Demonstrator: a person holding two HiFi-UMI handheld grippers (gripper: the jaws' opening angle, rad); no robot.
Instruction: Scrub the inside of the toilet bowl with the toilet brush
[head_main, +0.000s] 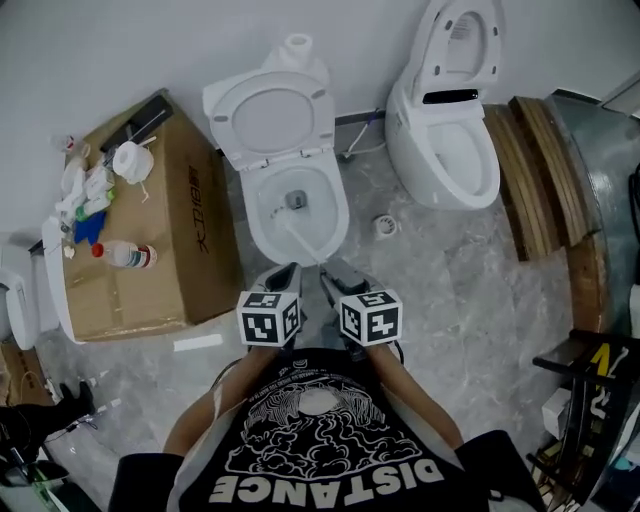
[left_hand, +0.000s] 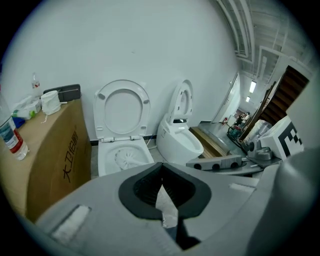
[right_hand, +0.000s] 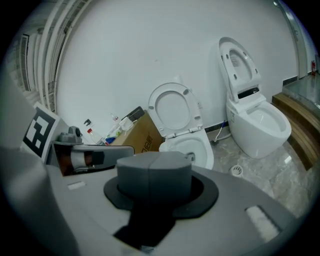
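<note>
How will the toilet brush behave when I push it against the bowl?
The toilet brush has a long thin white handle, so it likely flexes a little under pressure. Its bristle head looks soft and should splay. The left gripper clamps only the handle's end, so it may twist or slip.

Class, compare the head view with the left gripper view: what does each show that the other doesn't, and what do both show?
Head view only: the floor drain and the person's shirt. Left gripper view only: the left gripper with its jaws shut on the white handle of the brush. Both: the open toilet with the brush in its bowl, the cardboard box, the second toilet.
</note>
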